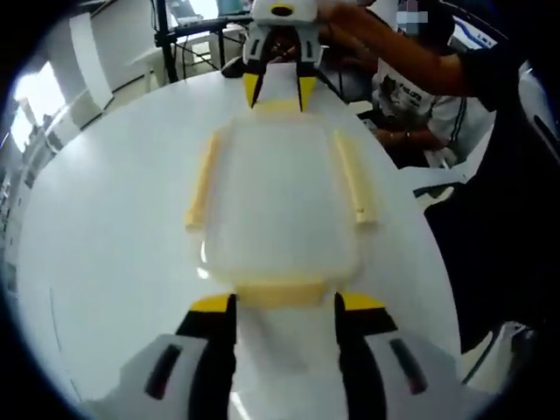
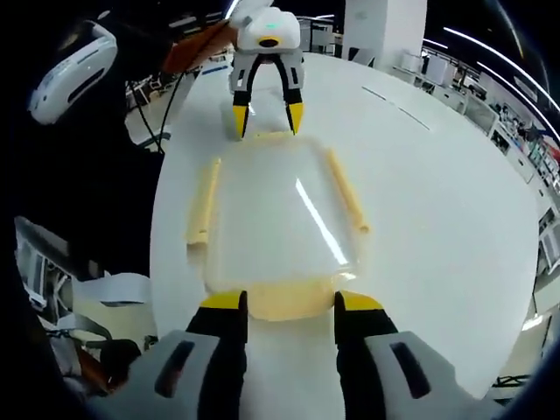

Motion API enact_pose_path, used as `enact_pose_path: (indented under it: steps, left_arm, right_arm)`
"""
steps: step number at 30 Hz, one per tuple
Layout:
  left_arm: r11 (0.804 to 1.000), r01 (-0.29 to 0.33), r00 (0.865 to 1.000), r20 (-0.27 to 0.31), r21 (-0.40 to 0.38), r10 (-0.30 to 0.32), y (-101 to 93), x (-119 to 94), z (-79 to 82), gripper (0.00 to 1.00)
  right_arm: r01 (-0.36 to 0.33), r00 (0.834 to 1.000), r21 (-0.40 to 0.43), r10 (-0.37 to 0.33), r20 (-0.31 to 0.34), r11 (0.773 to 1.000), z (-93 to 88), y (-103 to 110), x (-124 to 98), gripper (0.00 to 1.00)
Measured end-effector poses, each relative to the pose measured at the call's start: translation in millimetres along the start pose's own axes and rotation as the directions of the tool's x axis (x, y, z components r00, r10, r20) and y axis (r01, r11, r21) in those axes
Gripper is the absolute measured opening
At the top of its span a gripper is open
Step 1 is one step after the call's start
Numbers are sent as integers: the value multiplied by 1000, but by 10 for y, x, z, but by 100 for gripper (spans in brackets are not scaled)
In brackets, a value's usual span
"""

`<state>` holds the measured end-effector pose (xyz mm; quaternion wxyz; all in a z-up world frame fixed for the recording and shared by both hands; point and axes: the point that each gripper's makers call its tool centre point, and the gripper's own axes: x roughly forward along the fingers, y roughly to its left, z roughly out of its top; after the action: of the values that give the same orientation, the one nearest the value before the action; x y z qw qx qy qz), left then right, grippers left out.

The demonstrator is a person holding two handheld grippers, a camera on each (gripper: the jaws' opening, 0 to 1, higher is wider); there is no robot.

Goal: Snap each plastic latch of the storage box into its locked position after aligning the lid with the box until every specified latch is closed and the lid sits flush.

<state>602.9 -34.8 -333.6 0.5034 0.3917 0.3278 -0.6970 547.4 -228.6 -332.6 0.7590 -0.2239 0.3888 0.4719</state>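
Note:
A translucent storage box (image 1: pixel 280 201) with its lid on lies on a round white table (image 1: pixel 114 262). Its yellow side latches (image 1: pixel 203 184) (image 1: pixel 354 179) flare outward. My left gripper (image 1: pixel 287 303) is open, its yellow tips on either side of the near end latch (image 1: pixel 280 294). At the far end my right gripper (image 1: pixel 279 87) is open over the opposite end latch (image 1: pixel 278 107). In the right gripper view the box (image 2: pixel 276 219) lies ahead. There my right gripper (image 2: pixel 290 302) straddles its end latch (image 2: pixel 284 302), and my left gripper (image 2: pixel 267 112) stands at the far latch (image 2: pixel 267 136).
A seated person (image 1: pixel 420 79) is just past the table's right edge in the left gripper view. Desks and stands (image 1: pixel 188 35) are behind the table. In the right gripper view the table edge (image 2: pixel 157 236) runs close along the left, with clutter (image 2: pixel 96 297) below it.

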Motion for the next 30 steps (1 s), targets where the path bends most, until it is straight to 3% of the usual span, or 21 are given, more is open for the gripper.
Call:
enact_pose_path:
  steps: [4, 9, 15, 30]
  left_arm:
    - [999, -34, 999, 0, 39, 34, 82, 17, 4, 39]
    - [996, -56, 998, 25, 67, 54, 99, 9, 19, 38]
    - [996, -66, 995, 77, 63, 61, 104, -61, 52, 36]
    - [994, -86, 992, 102, 71, 78, 88, -57, 71, 35]
  right_arm:
    - [-1, 1000, 3, 1, 5, 1000, -3, 12, -2, 39]
    - [-2, 1000, 13, 2, 5, 1000, -13, 33, -3, 39]
    - [-3, 1000, 18, 3, 6, 1000, -33, 25, -5, 39]
    - [-4, 1000, 21, 5, -10, 1000, -35, 53, -5, 39]
